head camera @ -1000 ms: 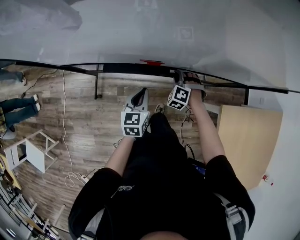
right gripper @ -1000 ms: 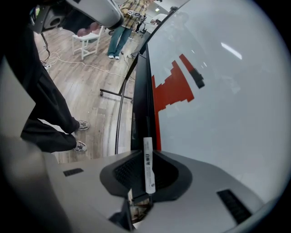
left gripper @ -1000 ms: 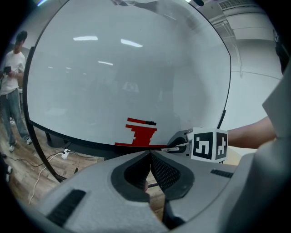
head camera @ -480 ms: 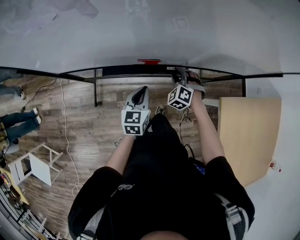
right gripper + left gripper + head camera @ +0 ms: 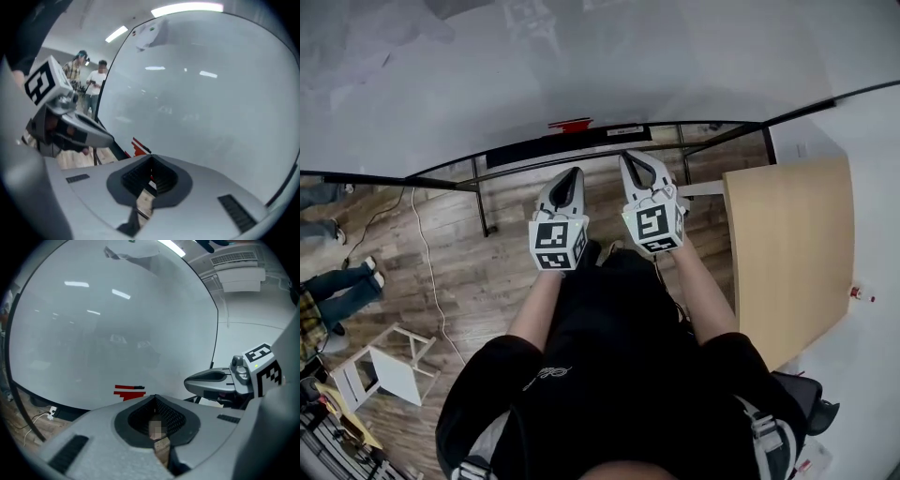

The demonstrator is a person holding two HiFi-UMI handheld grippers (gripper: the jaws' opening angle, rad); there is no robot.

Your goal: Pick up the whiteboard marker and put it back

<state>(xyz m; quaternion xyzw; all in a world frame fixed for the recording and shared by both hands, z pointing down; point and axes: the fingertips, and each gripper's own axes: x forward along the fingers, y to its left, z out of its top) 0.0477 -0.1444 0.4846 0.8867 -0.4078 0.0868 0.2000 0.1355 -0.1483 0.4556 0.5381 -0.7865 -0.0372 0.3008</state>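
A red whiteboard marker (image 5: 570, 124) lies on the ledge along the bottom edge of the whiteboard (image 5: 581, 66); it also shows as a red bar (image 5: 130, 390) in the left gripper view and as a red bar (image 5: 139, 146) in the right gripper view. My left gripper (image 5: 573, 174) is shut and holds nothing, a short way in front of the ledge. Beside it my right gripper (image 5: 634, 159) has just been closing; its jaws now meet with nothing between them. Neither gripper touches the marker. Each gripper view shows its own jaws pressed together, with nothing in them.
A light wooden table (image 5: 787, 253) stands at the right. The whiteboard's black stand legs (image 5: 480, 211) rest on the wood floor. A white stool (image 5: 380, 370) and cables lie at the left, near a person's legs (image 5: 337, 281). Two people (image 5: 89, 75) stand beyond the board.
My right gripper has come away from the ledge, risen and rolled, so that it now sits beside the left gripper. The left gripper rose slightly. The marker stays on the ledge.
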